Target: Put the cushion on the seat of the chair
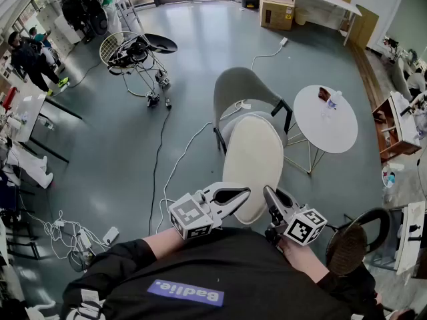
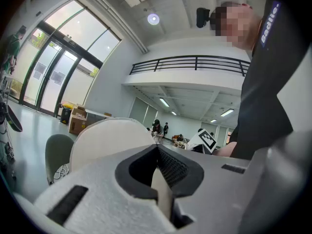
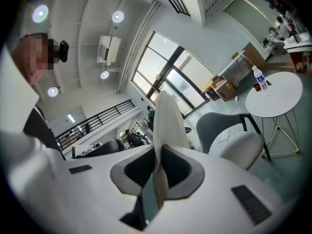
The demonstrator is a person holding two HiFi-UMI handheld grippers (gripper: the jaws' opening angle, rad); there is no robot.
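A cream oval cushion (image 1: 253,159) hangs over the front of the grey chair (image 1: 241,85), covering most of its seat (image 1: 228,129). Both grippers hold the cushion's near edge. My left gripper (image 1: 243,194) is shut on the near-left rim, and in the left gripper view the cushion (image 2: 109,138) rises beyond the closed left gripper (image 2: 159,152). My right gripper (image 1: 268,195) is shut on the near-right rim. In the right gripper view the cushion (image 3: 168,113) stands edge-on, pinched in the right gripper (image 3: 160,152), with the chair (image 3: 217,123) behind it.
A round white table (image 1: 327,135) with a bottle (image 3: 261,79) stands right of the chair. A dark wicker chair (image 1: 352,245) is at my lower right. Cables (image 1: 175,165) run across the floor on the left. A cardboard box (image 1: 277,9) and several people are farther off.
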